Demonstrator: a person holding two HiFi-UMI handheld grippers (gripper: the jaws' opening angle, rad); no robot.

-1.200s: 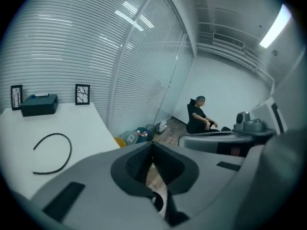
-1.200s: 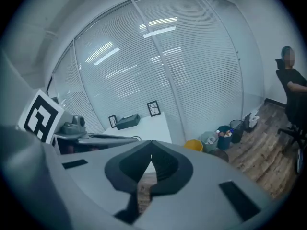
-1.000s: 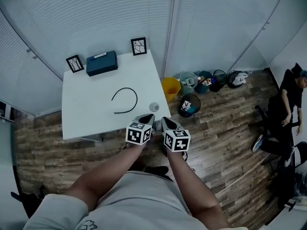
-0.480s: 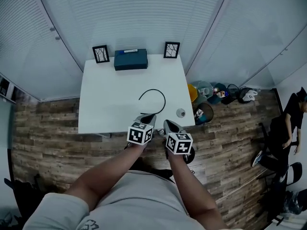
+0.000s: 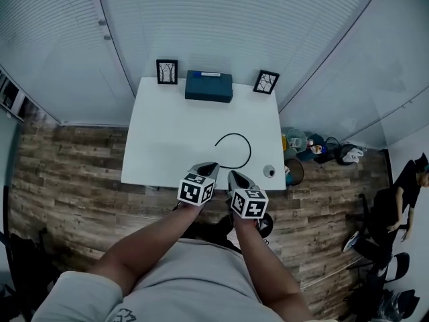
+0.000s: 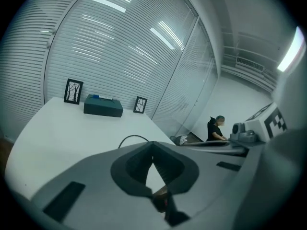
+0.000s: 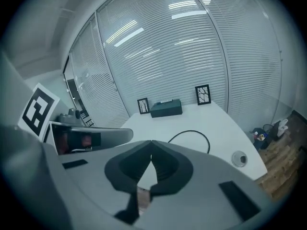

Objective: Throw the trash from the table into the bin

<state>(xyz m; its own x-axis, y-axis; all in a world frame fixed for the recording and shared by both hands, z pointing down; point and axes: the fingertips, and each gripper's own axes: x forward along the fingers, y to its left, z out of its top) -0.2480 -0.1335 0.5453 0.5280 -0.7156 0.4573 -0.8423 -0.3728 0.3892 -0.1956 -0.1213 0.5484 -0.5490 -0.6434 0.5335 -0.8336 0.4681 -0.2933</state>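
Left gripper [image 5: 208, 167]: lower centre, pointing at table [image 5: 167, 139] edge, jaws together, empty.
Right gripper [image 5: 234, 176]: just beside, parallel, jaws together, empty.

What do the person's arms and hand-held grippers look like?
The left hand-held gripper and the right hand-held gripper are grey with dark inner jaws; each carries a white cube with black square markers. The person wears a light grey short-sleeved T-shirt.

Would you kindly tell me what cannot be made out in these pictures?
- Round item at the table edge: too small in the head view to identify.
- Floor bins: contents too small; table edge partly covers one.
- Table's near part: hidden by the left gripper in its view.
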